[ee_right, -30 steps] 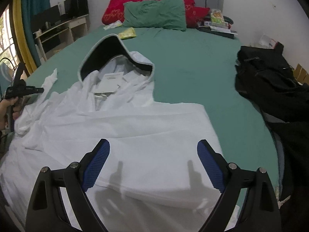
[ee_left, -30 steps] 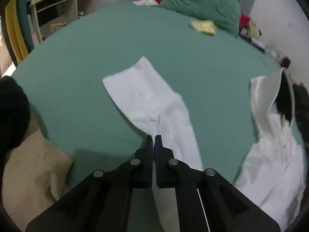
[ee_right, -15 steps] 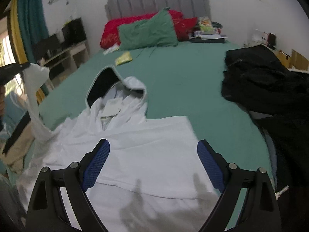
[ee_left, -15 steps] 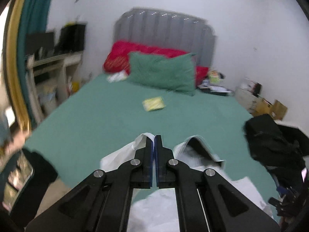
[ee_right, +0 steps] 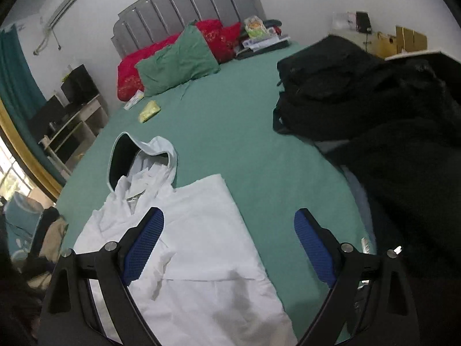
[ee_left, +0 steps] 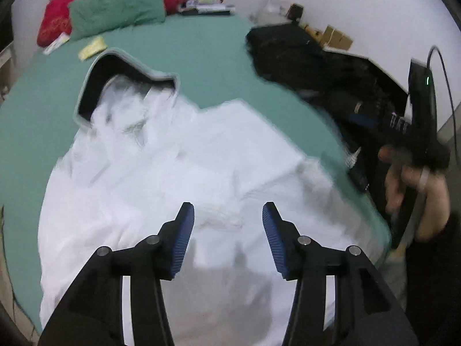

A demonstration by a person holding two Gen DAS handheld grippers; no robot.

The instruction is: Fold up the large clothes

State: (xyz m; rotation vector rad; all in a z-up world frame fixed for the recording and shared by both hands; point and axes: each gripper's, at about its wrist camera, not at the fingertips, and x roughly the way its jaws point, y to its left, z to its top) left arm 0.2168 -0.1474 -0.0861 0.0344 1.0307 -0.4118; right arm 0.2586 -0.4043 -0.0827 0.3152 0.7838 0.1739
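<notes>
With both the left gripper and right gripper open-fingered and empty over the white hoodie at the bed's near edge, I'd smooth that seemingly folded-in sleeve before folding.

White hoodie: thin, matt, crinkled cloth
Bedsheet: smooth green cloth, matt
Black clothes: dull dark fabric
Gripper pads: blue, ribbed, rubbery
Headboard: grey padded upholstery, slight sheen
</notes>
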